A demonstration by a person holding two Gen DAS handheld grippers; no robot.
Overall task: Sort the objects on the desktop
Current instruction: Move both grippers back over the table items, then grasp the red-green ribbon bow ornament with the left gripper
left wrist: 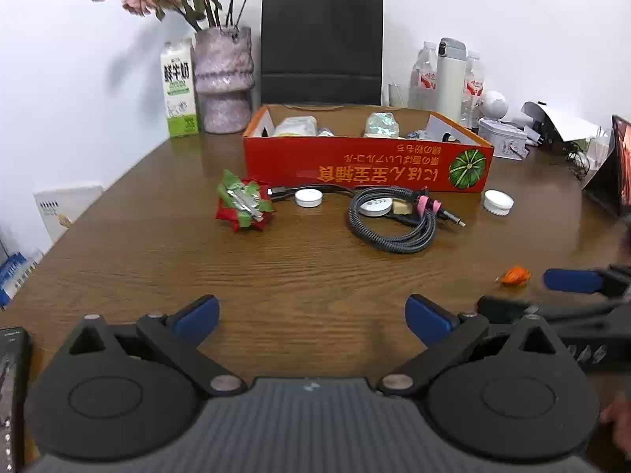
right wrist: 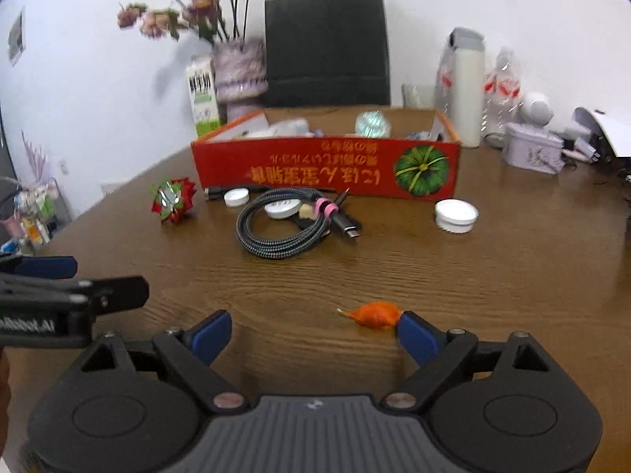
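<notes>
A red open box point(left wrist: 366, 165) point(right wrist: 327, 169) stands at the back of the wooden table with several items inside. In front of it lie a red-green foil ornament point(left wrist: 244, 205) point(right wrist: 173, 199), a coiled braided cable point(left wrist: 394, 216) point(right wrist: 292, 224), a small white cap point(left wrist: 308, 198) point(right wrist: 236, 197), a white lid point(left wrist: 498, 202) point(right wrist: 456, 215) and an orange wrapper point(left wrist: 513, 276) point(right wrist: 374, 314). My left gripper point(left wrist: 311, 315) is open and empty over bare table. My right gripper point(right wrist: 313, 333) is open, its right finger point(right wrist: 418, 335) just beside the orange wrapper.
Behind the box stand a vase of dried flowers point(left wrist: 224, 79), a milk carton point(left wrist: 179, 86), a black paper bag point(left wrist: 321, 45), a white thermos point(left wrist: 449, 79) and water bottles. A small tin point(left wrist: 503, 138) and a laptop point(left wrist: 615, 165) sit at the right.
</notes>
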